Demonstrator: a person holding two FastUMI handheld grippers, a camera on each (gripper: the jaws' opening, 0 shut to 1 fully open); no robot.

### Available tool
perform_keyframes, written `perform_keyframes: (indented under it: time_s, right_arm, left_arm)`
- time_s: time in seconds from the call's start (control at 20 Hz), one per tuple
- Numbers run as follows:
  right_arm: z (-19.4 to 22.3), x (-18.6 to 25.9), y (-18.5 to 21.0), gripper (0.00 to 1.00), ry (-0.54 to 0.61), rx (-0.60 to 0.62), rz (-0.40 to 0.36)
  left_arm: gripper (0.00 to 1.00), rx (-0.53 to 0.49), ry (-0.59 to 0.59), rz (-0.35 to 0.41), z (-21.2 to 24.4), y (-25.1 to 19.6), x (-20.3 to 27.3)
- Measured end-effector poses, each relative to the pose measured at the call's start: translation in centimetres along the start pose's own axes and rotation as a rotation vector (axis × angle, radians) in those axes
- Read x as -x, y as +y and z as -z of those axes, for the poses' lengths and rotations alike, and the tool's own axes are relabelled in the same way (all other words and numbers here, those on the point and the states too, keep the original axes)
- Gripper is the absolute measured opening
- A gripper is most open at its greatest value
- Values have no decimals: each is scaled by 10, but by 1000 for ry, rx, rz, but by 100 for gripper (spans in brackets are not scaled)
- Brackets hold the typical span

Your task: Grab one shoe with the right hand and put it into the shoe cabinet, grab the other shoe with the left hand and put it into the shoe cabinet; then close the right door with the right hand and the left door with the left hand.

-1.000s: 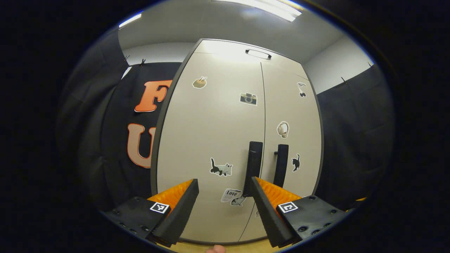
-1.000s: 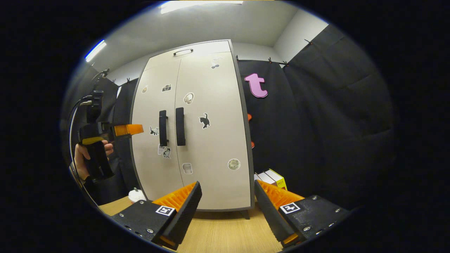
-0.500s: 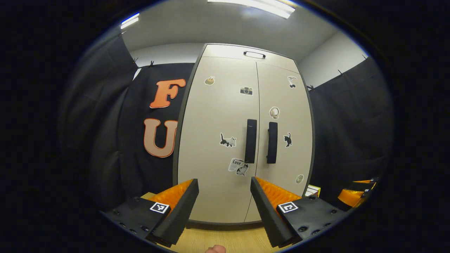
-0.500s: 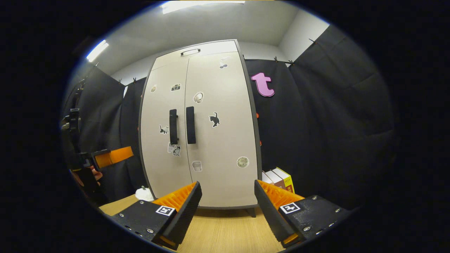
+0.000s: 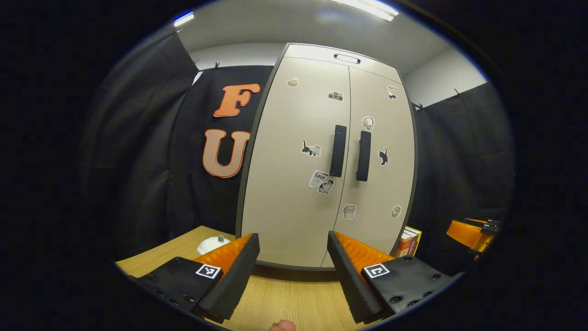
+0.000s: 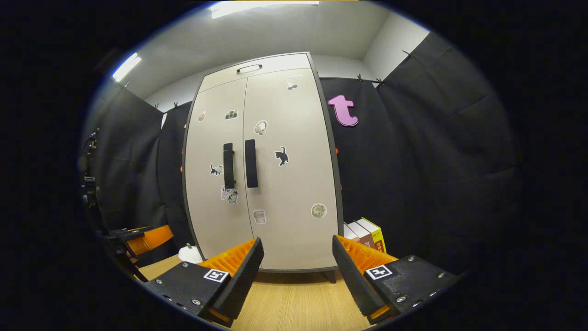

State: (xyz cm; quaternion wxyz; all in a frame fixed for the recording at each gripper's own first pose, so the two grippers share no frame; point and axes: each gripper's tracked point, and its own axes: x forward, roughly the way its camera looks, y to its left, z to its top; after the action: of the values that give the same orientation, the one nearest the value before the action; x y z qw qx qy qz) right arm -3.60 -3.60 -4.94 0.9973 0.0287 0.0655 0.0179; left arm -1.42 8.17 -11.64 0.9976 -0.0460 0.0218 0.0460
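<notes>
The pale shoe cabinet stands ahead with both doors closed, stickers on them and two dark vertical handles side by side at the middle. My left gripper is open and holds nothing, some way back from the doors. My right gripper is open and holds nothing too, facing the right door from a distance. The right gripper also shows at the right edge of the left gripper view, and the left gripper at the left edge of the right gripper view.
The cabinet stands on a wooden floor. A small white object lies at the cabinet's left foot. Books lean by its right side. Black cloth walls surround the booth.
My left gripper has drawn back and dropped from the left door handle, so the cabinet looks smaller and the floor shows. The right gripper has barely moved.
</notes>
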Motion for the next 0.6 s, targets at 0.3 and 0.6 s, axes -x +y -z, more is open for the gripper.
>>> perform_keyframes:
  time_s: [0.3,0.6]
  right_arm:
    - [-5,2,-4,93,-22,-18,16]
    - [-5,1,-4,93,-26,-20,16]
  left_arm:
    - [96,-24,-14,12,-1,-5,11]
    - [96,-24,-23,11,-6,-4,12]
